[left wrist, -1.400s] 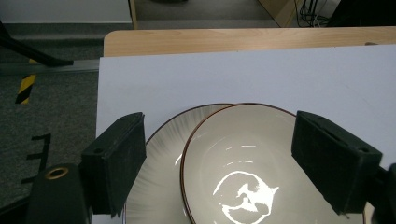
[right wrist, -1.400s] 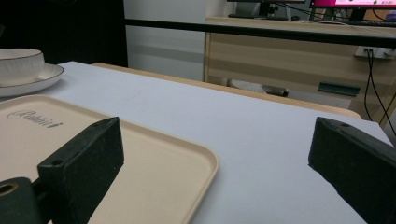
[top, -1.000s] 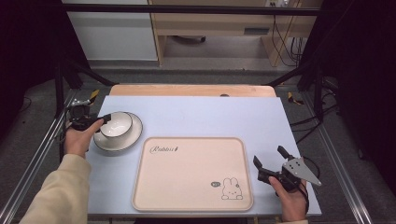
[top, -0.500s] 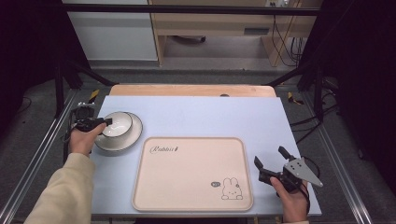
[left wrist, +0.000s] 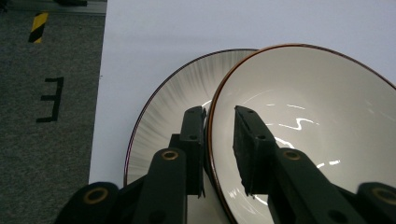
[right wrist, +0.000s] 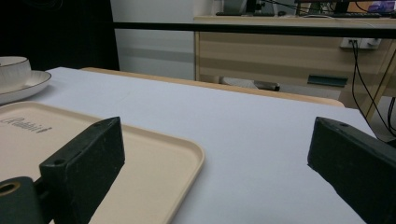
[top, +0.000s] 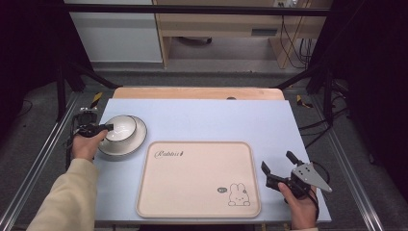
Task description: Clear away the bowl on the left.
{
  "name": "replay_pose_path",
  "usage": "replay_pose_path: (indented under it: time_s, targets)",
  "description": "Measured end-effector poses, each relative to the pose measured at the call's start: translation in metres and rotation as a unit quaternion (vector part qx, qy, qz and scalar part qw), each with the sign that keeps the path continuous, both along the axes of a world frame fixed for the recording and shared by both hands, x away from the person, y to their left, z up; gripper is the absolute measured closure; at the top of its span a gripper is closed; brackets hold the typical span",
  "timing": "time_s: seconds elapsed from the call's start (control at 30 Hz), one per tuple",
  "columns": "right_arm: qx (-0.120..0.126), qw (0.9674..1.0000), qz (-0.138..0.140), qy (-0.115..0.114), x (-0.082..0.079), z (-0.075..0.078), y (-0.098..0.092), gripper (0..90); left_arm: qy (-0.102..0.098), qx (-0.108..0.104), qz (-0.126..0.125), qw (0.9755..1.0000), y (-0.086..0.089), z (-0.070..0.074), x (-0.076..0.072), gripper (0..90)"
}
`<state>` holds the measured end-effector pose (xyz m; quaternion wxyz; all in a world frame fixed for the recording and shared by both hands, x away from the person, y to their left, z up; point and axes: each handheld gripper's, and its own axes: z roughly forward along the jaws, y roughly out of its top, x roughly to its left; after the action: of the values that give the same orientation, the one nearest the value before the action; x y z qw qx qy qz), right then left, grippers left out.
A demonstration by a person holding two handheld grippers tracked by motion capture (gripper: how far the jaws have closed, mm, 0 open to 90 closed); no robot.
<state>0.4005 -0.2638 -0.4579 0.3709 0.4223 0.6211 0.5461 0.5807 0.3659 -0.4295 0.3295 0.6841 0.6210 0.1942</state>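
A white bowl [top: 121,127] [left wrist: 317,116] with a brown rim sits on a white ribbed plate [top: 137,142] [left wrist: 163,116] at the table's left. My left gripper [top: 108,128] [left wrist: 219,112] straddles the bowl's near rim, one jaw outside and one inside. Its jaws have just been closing, and a narrow gap still shows beside the inner pad. At the front right, my right gripper [top: 277,160] [right wrist: 215,140] rests open beside a beige tray [top: 197,178] [right wrist: 154,154] with a rabbit drawing, nothing between its jaws. In the right gripper view the bowl [right wrist: 14,65] and plate [right wrist: 28,81] lie far off.
The pale blue table top [top: 216,118] has a wooden strip along its far edge. Metal frame rails [top: 43,159] run along both sides. Desks and cables stand behind the table.
The left gripper's jaws have narrowed around the bowl's rim, and the left hand has shifted slightly. The right hand and gripper have stayed where they were.
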Motion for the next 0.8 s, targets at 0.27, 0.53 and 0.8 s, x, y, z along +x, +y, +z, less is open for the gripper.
replay_pose_path:
  time_s: [0.27, 0.53, 0.8]
  targets:
    - [-0.002, 1.0, 0.005, 0.004, 0.0, -0.001, 0.002, 4.0, 0.017, 0.002, 0.0, 0.9999, 0.004, -0.007, 0.001, 79.6]
    - [-0.002, 1.0, 0.005, 0.005, 0.0, 0.0, 0.003, 4.0, 0.017, -0.016, 0.015, 0.9996, 0.008, -0.004, -0.004, 83.1]
    - [-0.004, 1.0, 0.008, 0.001, 0.001, -0.001, 0.004, 4.0, 0.003, -0.012, 0.015, 0.9998, 0.006, 0.005, -0.008, 82.5]
